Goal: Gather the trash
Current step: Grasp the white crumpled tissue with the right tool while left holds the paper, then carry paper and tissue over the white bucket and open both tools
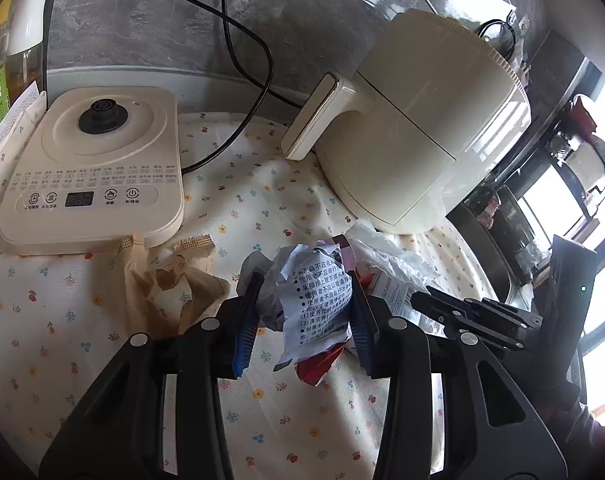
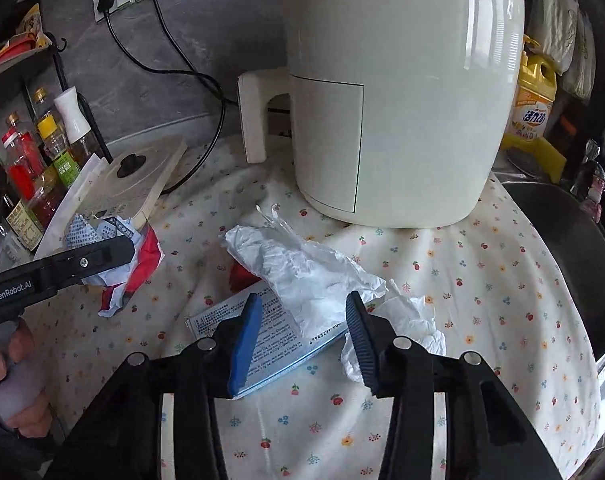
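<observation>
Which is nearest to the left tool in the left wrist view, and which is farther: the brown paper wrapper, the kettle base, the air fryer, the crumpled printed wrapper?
From the left tool:
1. Crumpled printed wrapper, between its fingers.
2. Brown paper wrapper, on the cloth just left of it.
3. Kettle base, back left, and air fryer, back right: too close to call.

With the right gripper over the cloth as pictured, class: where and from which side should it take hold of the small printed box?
Grip the small printed box across its thin edges, coming from above. It lies flat on the flowered cloth, its far end tucked under the crumpled white plastic, so only the near end is free. The right gripper already straddles that end.
</observation>
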Demonstrator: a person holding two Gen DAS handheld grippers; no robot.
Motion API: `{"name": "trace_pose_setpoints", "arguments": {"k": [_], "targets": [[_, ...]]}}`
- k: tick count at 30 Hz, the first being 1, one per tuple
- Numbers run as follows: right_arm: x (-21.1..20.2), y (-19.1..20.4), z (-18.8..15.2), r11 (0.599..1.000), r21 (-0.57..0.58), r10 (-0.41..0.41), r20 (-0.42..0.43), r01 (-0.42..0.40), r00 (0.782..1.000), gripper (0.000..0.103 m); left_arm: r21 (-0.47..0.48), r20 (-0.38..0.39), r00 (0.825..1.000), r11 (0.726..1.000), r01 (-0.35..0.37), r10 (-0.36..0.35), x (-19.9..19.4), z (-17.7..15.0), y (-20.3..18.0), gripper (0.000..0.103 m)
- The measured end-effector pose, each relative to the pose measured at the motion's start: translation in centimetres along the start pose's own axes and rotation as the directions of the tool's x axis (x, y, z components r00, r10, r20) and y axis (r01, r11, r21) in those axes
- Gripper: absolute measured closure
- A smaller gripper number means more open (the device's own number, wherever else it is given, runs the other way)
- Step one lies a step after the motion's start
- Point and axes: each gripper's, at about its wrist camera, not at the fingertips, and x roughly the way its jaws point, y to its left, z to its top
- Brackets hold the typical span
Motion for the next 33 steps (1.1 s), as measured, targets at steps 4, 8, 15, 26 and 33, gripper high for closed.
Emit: {"name": "trace_pose_setpoints", "arguments": {"k": [4,8,15,26,33], "targets": [[0.4,0.0,-0.2,1.000,-0.013,-0.021,-0.029,0.020,0.999,0.099,0.000,0.024,1.000,1.000,0.011,-0.011,-1.2,-0.5,-0.8,0.062],[-2.6,0.1,-0.9,0.999,-0.039,-0.003,0.007,0.003,1.000,0.100,-0.005,0.038,0.999,1.000,0.011,-0.010,-2.2,-1.2,-1.6,0.062],[-8.2,-0.7,-2.9,1.000,0.007,0.013,0.062,-0.014,0.998,0.100,0.000,0.056,0.998,1.000,-0.003,0.003,-4.6,-3.4,-4.0,0.062],[-17.1,-4.3,-9.3,0.994,0.073,0.075,0.112,-0.083,0.991,0.100,0.010,0.069,0.997,0.999,-0.031,0.030,-9.5,-9.1,-9.5,0.062],[-21.7,-7.2,-13.7,0.987,0.122,0.090,0.137,-0.107,0.986,0.100,0.058,0.034,0.999,0.998,-0.029,0.027,-10.8,-13.0,-14.0,0.062]]}}
